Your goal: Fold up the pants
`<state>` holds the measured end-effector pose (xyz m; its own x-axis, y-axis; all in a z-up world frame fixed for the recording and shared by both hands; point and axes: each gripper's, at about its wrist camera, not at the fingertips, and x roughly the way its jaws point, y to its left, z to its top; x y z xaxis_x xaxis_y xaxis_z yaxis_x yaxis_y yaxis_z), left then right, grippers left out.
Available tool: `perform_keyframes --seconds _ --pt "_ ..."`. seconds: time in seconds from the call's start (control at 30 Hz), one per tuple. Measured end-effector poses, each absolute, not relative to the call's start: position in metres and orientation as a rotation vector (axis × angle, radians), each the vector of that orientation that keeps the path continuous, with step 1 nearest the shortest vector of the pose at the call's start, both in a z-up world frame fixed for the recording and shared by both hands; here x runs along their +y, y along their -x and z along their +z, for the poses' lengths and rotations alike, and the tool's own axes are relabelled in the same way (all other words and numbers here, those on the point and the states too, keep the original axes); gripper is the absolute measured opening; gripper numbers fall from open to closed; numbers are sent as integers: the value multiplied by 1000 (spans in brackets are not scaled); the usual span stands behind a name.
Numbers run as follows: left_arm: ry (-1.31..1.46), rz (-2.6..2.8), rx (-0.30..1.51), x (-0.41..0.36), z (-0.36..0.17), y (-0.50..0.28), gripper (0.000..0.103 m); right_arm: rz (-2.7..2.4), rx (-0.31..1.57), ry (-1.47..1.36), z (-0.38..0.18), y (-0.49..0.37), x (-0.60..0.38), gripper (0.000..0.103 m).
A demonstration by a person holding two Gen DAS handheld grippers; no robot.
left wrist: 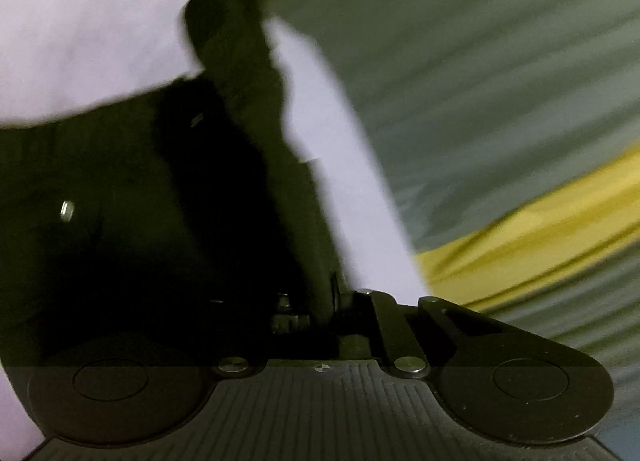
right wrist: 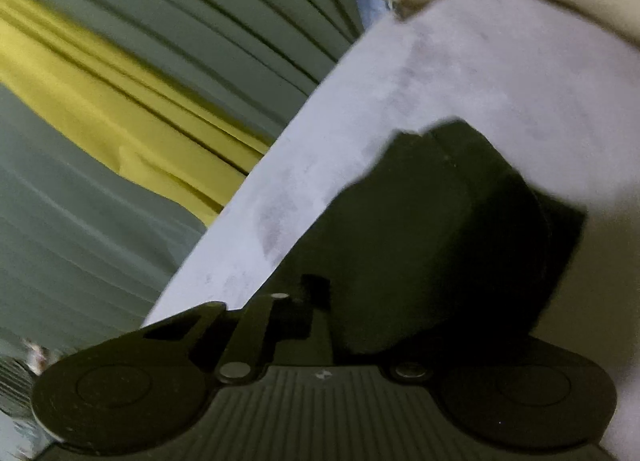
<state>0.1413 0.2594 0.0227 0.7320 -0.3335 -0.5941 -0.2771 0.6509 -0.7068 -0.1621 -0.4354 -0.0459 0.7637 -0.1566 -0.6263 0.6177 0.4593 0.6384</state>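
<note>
While both tilt downward, each hand-held gripper (left wrist: 240, 61) (right wrist: 460, 189) is clamped on the pale lilac pants (left wrist: 340, 165) (right wrist: 480, 73).

Dark pants (right wrist: 420, 229) on lavender surface (right wrist: 460, 73)

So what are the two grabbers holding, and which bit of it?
Both pinch the pale lilac cloth pants: the left gripper and the right gripper each hold a stretched edge. Which part of the pants cannot be told.
</note>
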Motion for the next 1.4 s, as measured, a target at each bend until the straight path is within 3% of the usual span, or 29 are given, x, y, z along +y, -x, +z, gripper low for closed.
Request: perform_keyframes --seconds 0.17,0.27,0.33,0.43,0.47,0.5,0.53,0.6,0.63,0.73,0.8,0.83,0.87,0.97,1.07,1.13,1.2,1.27,1.33,1.4 --pt "853 -253 506 282 74 -72 10 -300 218 -1045 17 169 -448 4" --pt "772 -196 548 298 59 -40 16 -186 52 -1007 36 193 -451 4" --pt "722 -78 706 305 26 -35 21 -194 106 -993 27 202 -454 4" --pt "752 65 1002 312 -46 -35 25 -382 418 -878 -19 197 -450 7" --pt "802 91 1005 314 -60 -30 25 -474 533 -877 -39 194 -452 9" --pt "860 100 971 317 -68 -23 25 -536 643 -922 -61 193 -456 18" --pt "912 103 952 327 -79 -30 25 -562 679 -996 -80 198 -460 17" --pt "919 101 955 330 -77 -32 27 -558 575 -1098 -91 216 -460 20" --pt "903 105 959 330 -74 -34 28 -542 543 -1139 -93 220 -460 27" --pt "835 146 948 320 -49 -23 30 -526 531 -1149 -91 220 -464 33" --pt "771 200 922 311 -31 -15 34 -529 548 -1095 -86 214 -463 26" --pt "729 228 907 304 -20 -17 35 -542 558 -1047 -80 207 -459 10" --pt "679 256 890 297 -8 -12 35 -557 577 -996 -72 199 -453 4" --pt "559 294 833 279 34 5 40 -541 562 -883 -41 183 -444 3" --pt "465 313 666 254 79 18 54 -432 402 -858 1 181 -439 3" --pt "380 306 544 232 105 24 78 -315 236 -875 20 193 -440 3" --pt "328 257 460 212 118 26 83 -259 132 -841 27 203 -441 3" --pt "288 204 417 189 121 22 85 -277 150 -793 17 209 -443 4" --pt "254 164 455 168 114 10 87 -395 303 -827 -14 206 -452 26" --pt "252 102 519 152 101 -3 87 -531 548 -947 -57 202 -467 34"
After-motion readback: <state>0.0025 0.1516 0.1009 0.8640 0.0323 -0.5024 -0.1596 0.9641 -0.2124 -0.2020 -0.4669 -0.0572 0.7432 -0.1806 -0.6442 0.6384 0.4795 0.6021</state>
